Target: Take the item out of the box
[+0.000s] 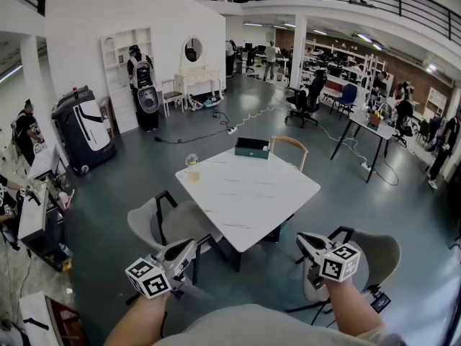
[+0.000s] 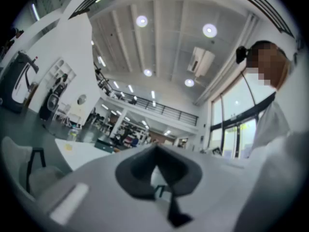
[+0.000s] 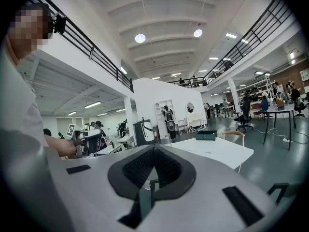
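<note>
A dark green box [image 1: 252, 148] lies shut at the far corner of the white square table [image 1: 248, 193]; it also shows as a small box [image 3: 206, 135] in the right gripper view and, dimly, as a box [image 2: 107, 144] in the left gripper view. My left gripper [image 1: 189, 246] is held low, well short of the table's near corner, its jaws together on nothing [image 2: 155, 149]. My right gripper [image 1: 302, 240] hovers at the same distance on the right, its jaws also closed and empty [image 3: 154, 149]. Neither gripper touches the box or the table.
A clear cup [image 1: 191, 163] stands on the table's left corner. Grey chairs [image 1: 169, 222] [image 1: 374, 254] flank the near side, and a wooden chair [image 1: 289, 144] is behind the box. Desks [image 1: 36, 215] line the left wall; people stand far off.
</note>
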`<state>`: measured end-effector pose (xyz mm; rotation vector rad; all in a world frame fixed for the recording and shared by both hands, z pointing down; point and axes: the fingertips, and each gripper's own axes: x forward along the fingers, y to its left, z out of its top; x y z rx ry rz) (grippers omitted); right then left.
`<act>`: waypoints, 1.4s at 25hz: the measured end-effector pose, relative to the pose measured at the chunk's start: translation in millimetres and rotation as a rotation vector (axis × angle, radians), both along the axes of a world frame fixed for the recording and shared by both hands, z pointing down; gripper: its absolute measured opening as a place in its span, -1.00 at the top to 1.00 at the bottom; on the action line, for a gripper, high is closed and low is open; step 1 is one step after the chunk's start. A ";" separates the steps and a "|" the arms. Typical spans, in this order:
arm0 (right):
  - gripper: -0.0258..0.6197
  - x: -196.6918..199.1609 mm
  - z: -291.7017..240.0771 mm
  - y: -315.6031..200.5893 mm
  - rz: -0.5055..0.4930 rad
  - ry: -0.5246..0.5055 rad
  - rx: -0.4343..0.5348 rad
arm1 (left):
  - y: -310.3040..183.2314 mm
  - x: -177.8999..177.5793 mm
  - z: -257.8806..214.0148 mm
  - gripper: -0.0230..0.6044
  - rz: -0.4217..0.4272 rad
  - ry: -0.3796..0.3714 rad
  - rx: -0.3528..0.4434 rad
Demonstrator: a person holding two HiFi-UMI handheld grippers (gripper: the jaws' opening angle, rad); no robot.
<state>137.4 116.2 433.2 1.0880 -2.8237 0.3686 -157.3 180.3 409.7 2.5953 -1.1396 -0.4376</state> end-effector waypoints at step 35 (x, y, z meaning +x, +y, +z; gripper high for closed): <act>0.90 104.5 -6.4 -14.3 -0.018 -0.068 0.008 | -6.0 115.6 -3.0 0.91 0.055 0.020 -0.053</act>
